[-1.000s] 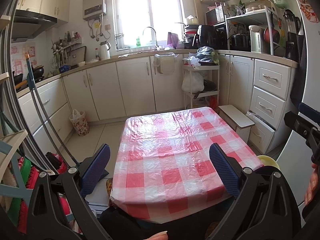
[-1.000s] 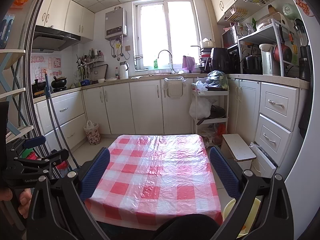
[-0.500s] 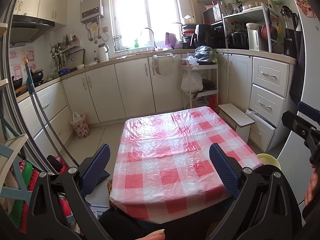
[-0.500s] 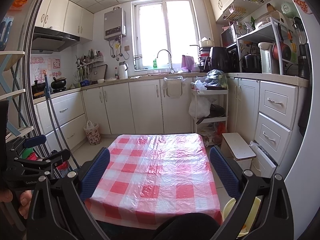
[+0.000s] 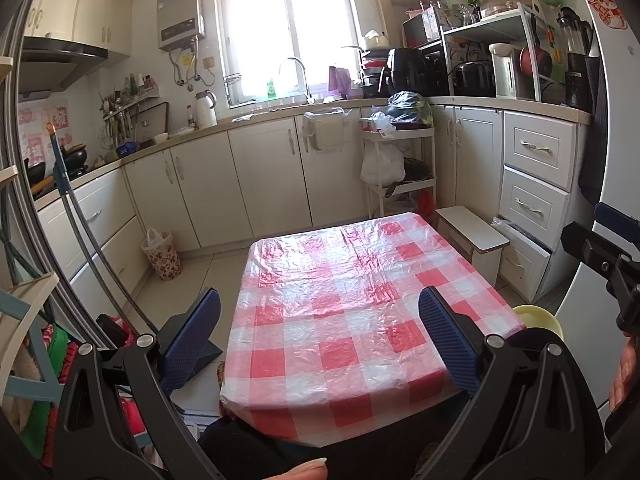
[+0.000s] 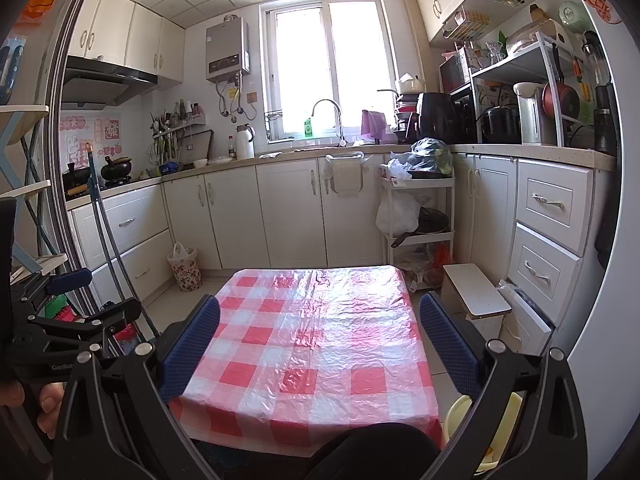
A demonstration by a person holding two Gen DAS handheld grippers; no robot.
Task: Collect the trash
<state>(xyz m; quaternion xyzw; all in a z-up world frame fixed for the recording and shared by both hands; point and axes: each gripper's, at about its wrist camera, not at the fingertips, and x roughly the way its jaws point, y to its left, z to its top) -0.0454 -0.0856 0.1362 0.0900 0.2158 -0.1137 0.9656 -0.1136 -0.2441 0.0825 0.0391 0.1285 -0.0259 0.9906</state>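
Kitchen scene: both grippers hover over the low bench (image 5: 344, 320) with its red-checked plastic cover. Left gripper (image 5: 320, 336) and right gripper (image 6: 320, 344) have fingers spread wide, holding nothing. Can't spot loose trash on the bench; a floral bin (image 6: 185, 267) sits by the cabinets.

- You stood in a home kitchen: white cabinets (image 6: 292, 216) ran under a counter with a sink faucet (image 6: 328, 114) below the window (image 6: 326, 68).
- A range hood (image 6: 104, 82), a wall water heater (image 6: 227, 53) and an appliance shelf (image 6: 516, 92) surrounded your checked-cloth table (image 6: 316, 344).
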